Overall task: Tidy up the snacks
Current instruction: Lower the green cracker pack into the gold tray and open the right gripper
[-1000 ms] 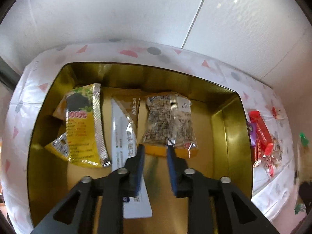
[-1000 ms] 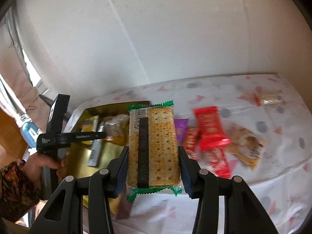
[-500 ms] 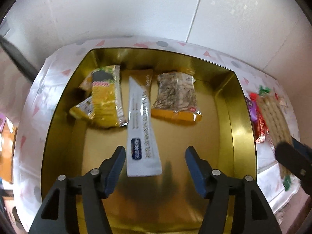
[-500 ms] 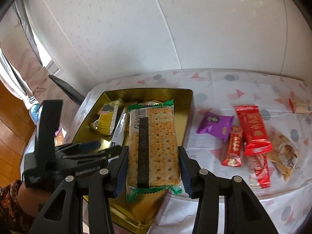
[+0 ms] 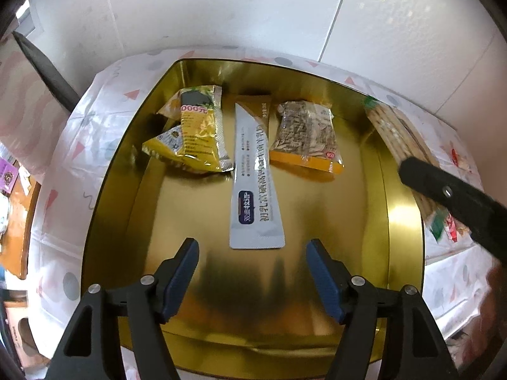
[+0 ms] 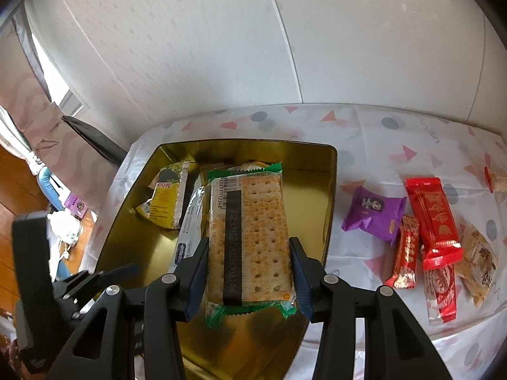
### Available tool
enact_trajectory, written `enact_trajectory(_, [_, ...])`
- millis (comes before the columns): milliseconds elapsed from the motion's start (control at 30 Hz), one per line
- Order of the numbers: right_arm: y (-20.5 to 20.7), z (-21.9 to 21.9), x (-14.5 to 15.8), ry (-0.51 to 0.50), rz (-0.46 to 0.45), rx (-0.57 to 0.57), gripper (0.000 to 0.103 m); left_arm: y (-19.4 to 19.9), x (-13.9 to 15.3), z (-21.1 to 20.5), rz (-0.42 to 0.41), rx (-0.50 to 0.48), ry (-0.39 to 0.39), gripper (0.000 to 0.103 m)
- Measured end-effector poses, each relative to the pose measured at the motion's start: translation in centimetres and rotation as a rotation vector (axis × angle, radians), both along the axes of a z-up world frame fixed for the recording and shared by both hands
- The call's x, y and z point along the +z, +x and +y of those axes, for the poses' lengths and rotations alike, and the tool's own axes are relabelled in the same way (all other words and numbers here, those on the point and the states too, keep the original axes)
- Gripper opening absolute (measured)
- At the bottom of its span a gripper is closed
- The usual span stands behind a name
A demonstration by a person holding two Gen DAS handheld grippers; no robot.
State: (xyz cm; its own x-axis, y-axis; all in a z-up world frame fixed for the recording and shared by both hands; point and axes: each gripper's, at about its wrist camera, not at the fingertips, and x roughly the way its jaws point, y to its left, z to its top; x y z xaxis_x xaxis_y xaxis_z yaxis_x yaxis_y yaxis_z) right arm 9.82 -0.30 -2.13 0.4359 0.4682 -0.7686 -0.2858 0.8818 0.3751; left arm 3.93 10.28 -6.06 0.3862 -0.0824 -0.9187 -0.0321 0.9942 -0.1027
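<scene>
A gold tin (image 5: 405, 221) (image 6: 329, 196) sits on the patterned tablecloth. In it lie a yellow packet (image 5: 199, 133) (image 6: 166, 201), a long white sachet (image 5: 255, 186) and a seed packet (image 5: 305, 136). My left gripper (image 5: 252, 275) is open and empty, above the tin's near part. My right gripper (image 6: 248, 274) is shut on a cracker pack (image 6: 250, 240) with green ends, held over the tin's right side; it also shows in the left wrist view (image 5: 399, 139).
Loose snacks lie on the cloth right of the tin: a purple packet (image 6: 374, 210), red bars (image 6: 432, 218), a beige packet (image 6: 478, 264). A white wall stands behind the table. The left gripper's body (image 6: 79, 288) is near the tin's left front.
My left gripper opened, letting go of the white sachet, and drew back. My right gripper carried the cracker pack leftward, from over the cloth to over the tin.
</scene>
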Motion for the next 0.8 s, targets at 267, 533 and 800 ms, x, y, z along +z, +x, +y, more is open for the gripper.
enact_trajectory(267, [1.7,0.8,-0.8,-0.031,0.029,-0.04,0.048,-0.8,0.4,1.2,-0.008,0.012,0.006,0.073])
enact_trajectory(533, [3.8,2.1,-1.3,-0.143,0.007,-0.108,0.048,-1.2,0.5,1.7,-0.004,0.007,0.002,0.074])
enact_trajectory(800, [5.6,2.7,-2.6,-0.22,0.03,-0.157,0.049,-1.3,0.3,2.0,0.003,0.022,-0.001,0.074])
